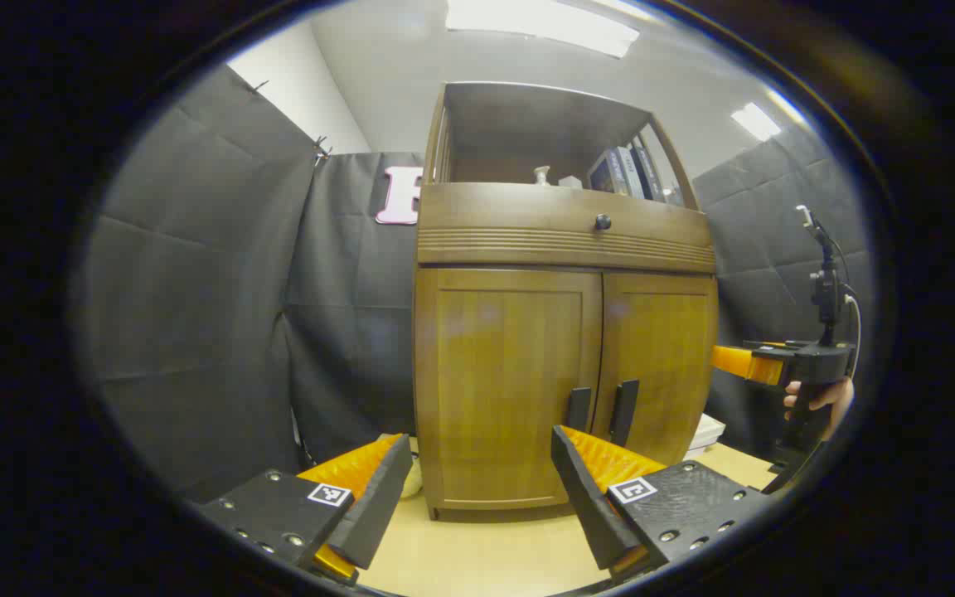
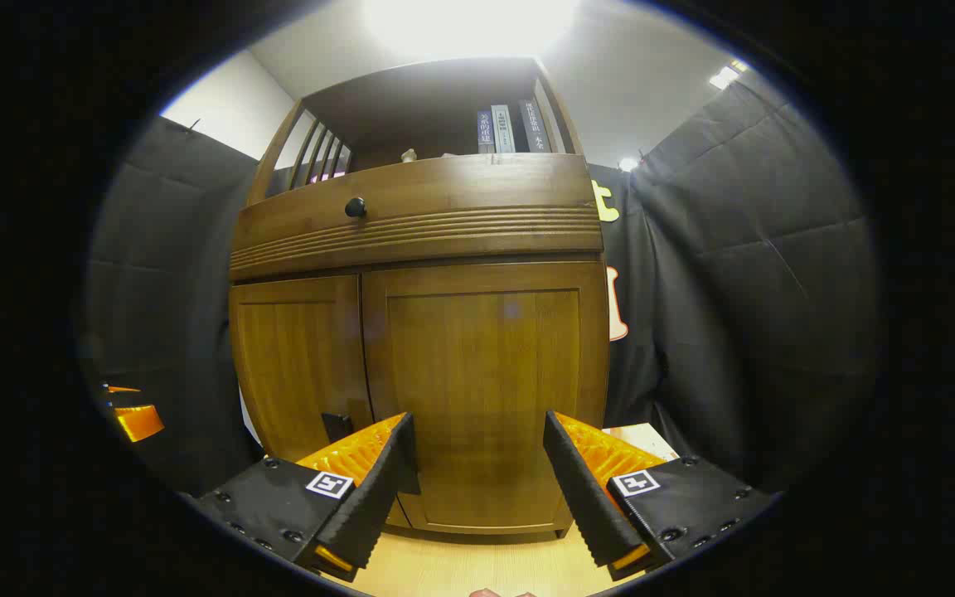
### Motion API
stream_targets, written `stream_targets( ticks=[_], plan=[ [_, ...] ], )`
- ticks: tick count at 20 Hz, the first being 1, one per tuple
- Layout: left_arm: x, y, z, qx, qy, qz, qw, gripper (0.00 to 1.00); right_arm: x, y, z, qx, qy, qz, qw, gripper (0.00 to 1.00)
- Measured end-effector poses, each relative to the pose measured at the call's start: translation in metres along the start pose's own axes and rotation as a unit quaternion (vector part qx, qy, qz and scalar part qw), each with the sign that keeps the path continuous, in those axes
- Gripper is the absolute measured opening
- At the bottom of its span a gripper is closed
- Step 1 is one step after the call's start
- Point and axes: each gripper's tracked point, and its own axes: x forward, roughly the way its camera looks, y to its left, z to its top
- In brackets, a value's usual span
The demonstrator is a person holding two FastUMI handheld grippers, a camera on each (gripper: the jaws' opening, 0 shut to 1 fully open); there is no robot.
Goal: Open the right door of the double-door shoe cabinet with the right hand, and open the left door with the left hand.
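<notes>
**Both doors closed, both grippers spread and waiting**

Your shoe cabinet (image 1: 564,332) stands on the pale table (image 1: 477,555) with both doors flush, so nothing is open yet. Take the cabinet as your landmark and read it left to right.

The left gripper (image 1: 482,489) sits in front of the left door (image 1: 506,381), fingers spread wide and empty. It faces the panel and not the left handle (image 1: 579,408), which lies beside the centre seam, so you probably need to shift toward the seam.

The right handle (image 1: 625,411) hangs just across that seam, on the right door (image 2: 477,390).

The right gripper (image 2: 477,485) also stands apart with its fingers spread, squared up to the right door; in the left gripper view you can see it off the cabinet's right side. Its left finger hides the seam low down, so I cannot tell how near the handle is.
</notes>
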Motion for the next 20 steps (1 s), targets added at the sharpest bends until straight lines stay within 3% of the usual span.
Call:
stream_targets(
  ticks=[1, 7, 8, 11, 12, 13, 20],
  plan=[
    [0.000, 0.000, 0.000, 0.000, 0.000, -0.001, 1.000, 0.99, -0.002, -0.001, 0.000, -0.001, 0.000, -0.002, 1.000, 0.93],
    [0.001, -0.007, 0.004, -0.002, -0.007, -0.012, 1.000, 0.99, -0.016, -0.007, -0.002, 0.002, 0.004, -0.018, 1.000, 0.93],
    [0.000, -0.005, 0.003, -0.002, -0.007, -0.010, 1.000, 0.99, -0.017, -0.008, -0.002, 0.001, 0.005, -0.019, 1.000, 0.98],
    [-0.003, -0.004, -0.003, -0.003, -0.002, -0.008, 1.000, 0.99, -0.020, -0.007, -0.007, -0.001, 0.014, -0.015, 1.000, 0.98],
    [-0.003, -0.004, -0.005, -0.005, 0.000, -0.008, 1.000, 0.99, -0.020, -0.007, -0.007, -0.001, 0.016, -0.014, 1.000, 0.93],
    [-0.003, -0.004, -0.007, -0.006, 0.002, -0.008, 1.000, 0.99, -0.019, -0.006, -0.008, -0.001, 0.019, -0.013, 1.000, 0.98],
    [-0.011, 0.003, -0.019, -0.016, 0.007, 0.010, 1.000, 0.99, 0.001, 0.004, -0.002, 0.008, 0.033, 0.006, 0.999, 0.94]
  ],
)
